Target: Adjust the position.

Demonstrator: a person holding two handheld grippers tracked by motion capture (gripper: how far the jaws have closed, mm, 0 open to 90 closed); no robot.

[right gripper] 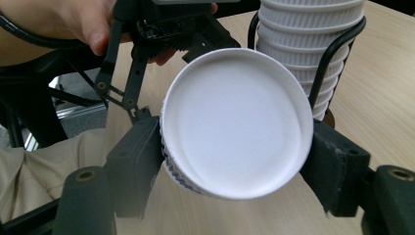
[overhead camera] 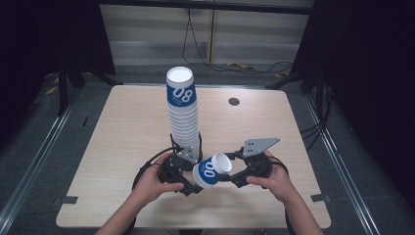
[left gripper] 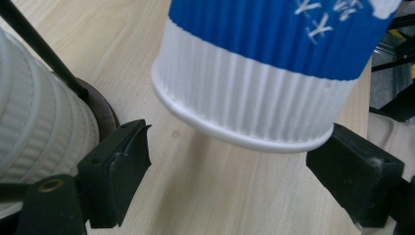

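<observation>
mid hand-over near the bench's (overhead camera: 122, 127) front edge: right tongs (right gripper: 235, 161) clamped on a cup (overhead camera: 211, 170), left tongs (left gripper: 230, 161) wide around its rim. next, closing left, then releasing right.

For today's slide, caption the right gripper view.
Right tool clamps a paper cup by its base, beside the cup stack.

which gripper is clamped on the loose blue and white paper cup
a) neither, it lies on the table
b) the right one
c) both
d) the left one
b: in the right gripper view the right gripper has its fingers pressed on both sides of the ribbed blue and white paper cup, while in the left gripper view the left gripper stands open with the cup's rim between its fingers, apart from them.
</observation>
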